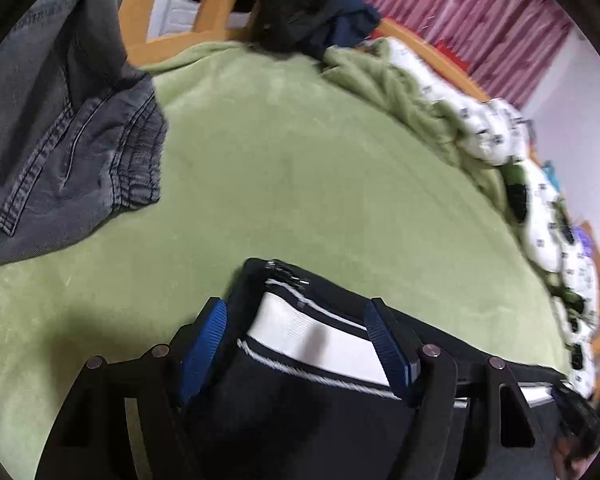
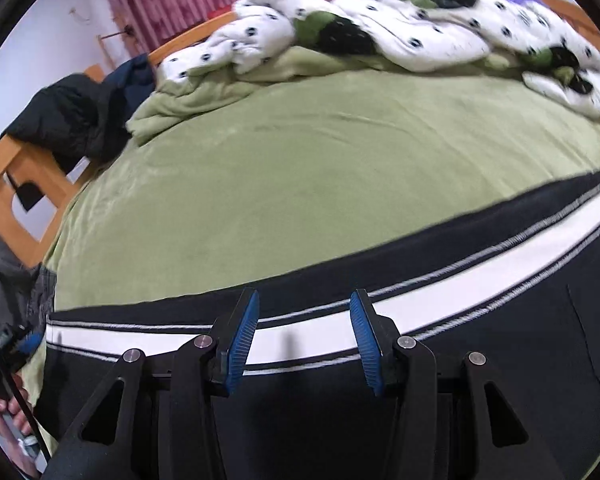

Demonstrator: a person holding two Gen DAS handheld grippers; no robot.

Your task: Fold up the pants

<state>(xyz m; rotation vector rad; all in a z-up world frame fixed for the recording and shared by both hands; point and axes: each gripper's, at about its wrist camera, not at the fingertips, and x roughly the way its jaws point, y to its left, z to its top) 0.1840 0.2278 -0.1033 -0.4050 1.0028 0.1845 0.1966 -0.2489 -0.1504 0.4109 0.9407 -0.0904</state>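
Both tongs (image 1: pixel 300 344) (image 2: pixel 304 338) gape over unlabelled black pants (image 2: pixel 480 320).

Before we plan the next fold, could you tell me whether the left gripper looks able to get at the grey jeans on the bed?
Probably yes. The left gripper is open over the black pants, and only bare green blanket lies between it and the grey jeans to its left, so the way looks free.

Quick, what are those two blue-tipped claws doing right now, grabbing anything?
Left gripper: open, straddling the end of the black pants, not clamped.
Right gripper: open over the pants' white stripe, holding nothing.
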